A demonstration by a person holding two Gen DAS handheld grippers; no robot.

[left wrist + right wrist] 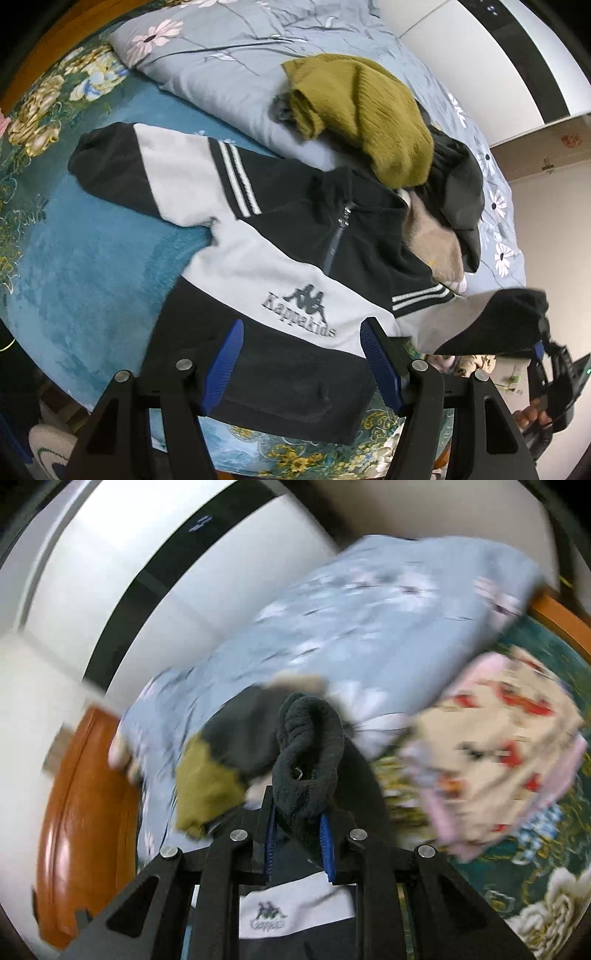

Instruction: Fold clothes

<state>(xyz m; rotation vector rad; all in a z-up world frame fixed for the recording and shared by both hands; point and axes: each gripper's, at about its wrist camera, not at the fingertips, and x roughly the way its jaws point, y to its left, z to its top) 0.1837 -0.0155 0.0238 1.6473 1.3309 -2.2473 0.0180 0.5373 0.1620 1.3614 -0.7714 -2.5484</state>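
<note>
A black and white Kappa Kids zip jacket (258,266) lies face up on the blue blanket (85,258), one sleeve (140,166) stretched out to the far left. My left gripper (301,358) is open just above the jacket's black hem, touching nothing. My right gripper (299,834) is shut on the black cuff (308,753) of the other sleeve and holds it lifted. That gripper also shows in the left wrist view (543,354), at the right, with the raised sleeve (491,317). The jacket's logo panel (291,908) shows below the right gripper.
An olive green knit garment (362,114), dark clothes (458,192) and a beige piece (432,236) are heaped on the grey floral quilt (221,62) behind the jacket. A folded floral cloth (495,746) lies to the right. A wooden bed frame (85,812) and a white wall (129,576) border the bed.
</note>
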